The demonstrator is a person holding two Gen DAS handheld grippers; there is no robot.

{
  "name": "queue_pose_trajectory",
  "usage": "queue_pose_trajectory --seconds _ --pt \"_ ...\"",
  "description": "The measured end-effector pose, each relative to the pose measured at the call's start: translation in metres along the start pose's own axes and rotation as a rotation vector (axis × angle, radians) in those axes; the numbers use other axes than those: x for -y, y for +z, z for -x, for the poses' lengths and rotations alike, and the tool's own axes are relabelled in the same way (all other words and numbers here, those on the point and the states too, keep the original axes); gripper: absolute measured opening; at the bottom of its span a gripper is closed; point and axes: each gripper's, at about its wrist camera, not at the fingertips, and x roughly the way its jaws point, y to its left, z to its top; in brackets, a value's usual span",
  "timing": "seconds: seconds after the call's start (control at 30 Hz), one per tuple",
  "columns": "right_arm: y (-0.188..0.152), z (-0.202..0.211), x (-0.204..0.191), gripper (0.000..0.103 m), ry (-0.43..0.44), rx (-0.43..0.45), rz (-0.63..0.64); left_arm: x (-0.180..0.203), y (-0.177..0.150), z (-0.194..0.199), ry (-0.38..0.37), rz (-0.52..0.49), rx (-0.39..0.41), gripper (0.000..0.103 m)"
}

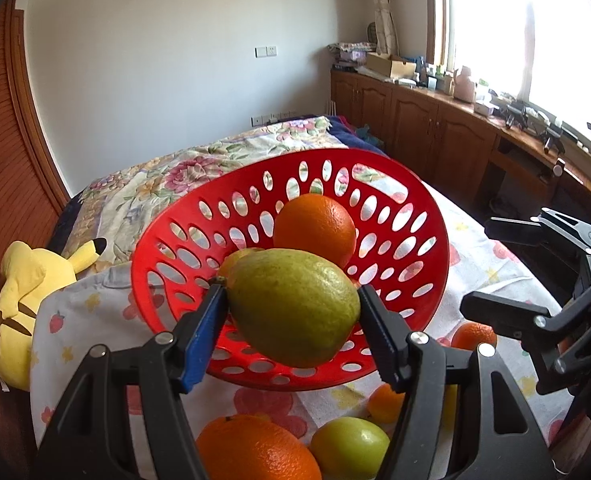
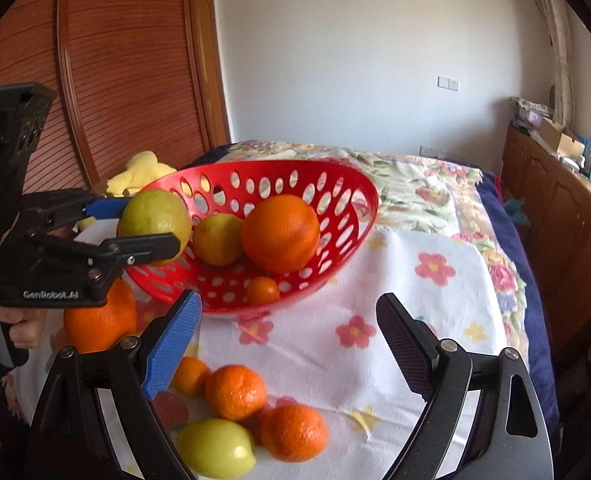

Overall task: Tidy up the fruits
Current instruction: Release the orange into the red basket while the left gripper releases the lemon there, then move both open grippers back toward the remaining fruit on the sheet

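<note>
My left gripper (image 1: 293, 298) is shut on a green-yellow lemon (image 1: 295, 304) and holds it at the near rim of the red perforated basket (image 1: 423, 216). The right wrist view shows the same lemon (image 2: 153, 220) at the basket's left rim (image 2: 335, 168). The basket holds a large orange (image 2: 281, 232), a yellow lemon (image 2: 217, 240) and a small tangerine (image 2: 262, 290). My right gripper (image 2: 289, 320) is open and empty above the cloth in front of the basket. Loose tangerines (image 2: 235, 391), a lemon (image 2: 215, 448) and a big orange (image 2: 99, 320) lie on the cloth.
The fruit lies on a white floral cloth (image 2: 415, 320) over a bed with a flowered quilt (image 2: 415, 184). A yellow plush toy (image 1: 27, 292) sits at the left beside a wooden door. Wooden cabinets (image 1: 435, 120) run under the window at the right.
</note>
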Motion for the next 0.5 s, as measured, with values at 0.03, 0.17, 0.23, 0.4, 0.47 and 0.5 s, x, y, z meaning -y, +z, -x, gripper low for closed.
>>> queue_pose_trajectory --seconds 0.03,0.17,0.23,0.4,0.47,0.5 --pt "-0.002 0.0 0.001 0.091 -0.003 -0.001 -0.004 0.0 -0.001 -0.001 -0.004 0.001 -0.006 0.066" --pt "-0.011 0.001 0.003 0.091 0.008 -0.005 -0.033 -0.003 0.001 -0.002 -0.006 0.005 0.009 0.064" --pt "-0.014 -0.001 0.003 0.091 0.007 -0.012 -0.037 -0.003 0.004 0.003 -0.004 0.002 0.03 0.064" --pt "-0.023 0.0 0.003 0.091 -0.003 -0.021 -0.052 -0.005 0.006 0.023 -0.003 -0.008 0.076 0.064" --pt "-0.028 0.003 0.001 0.091 -0.008 -0.017 -0.061 -0.006 0.002 0.033 -0.003 -0.009 0.093 0.064" --pt "-0.031 0.004 0.0 0.091 -0.009 -0.015 -0.066 -0.007 -0.002 0.039 -0.003 -0.008 0.103 0.064"
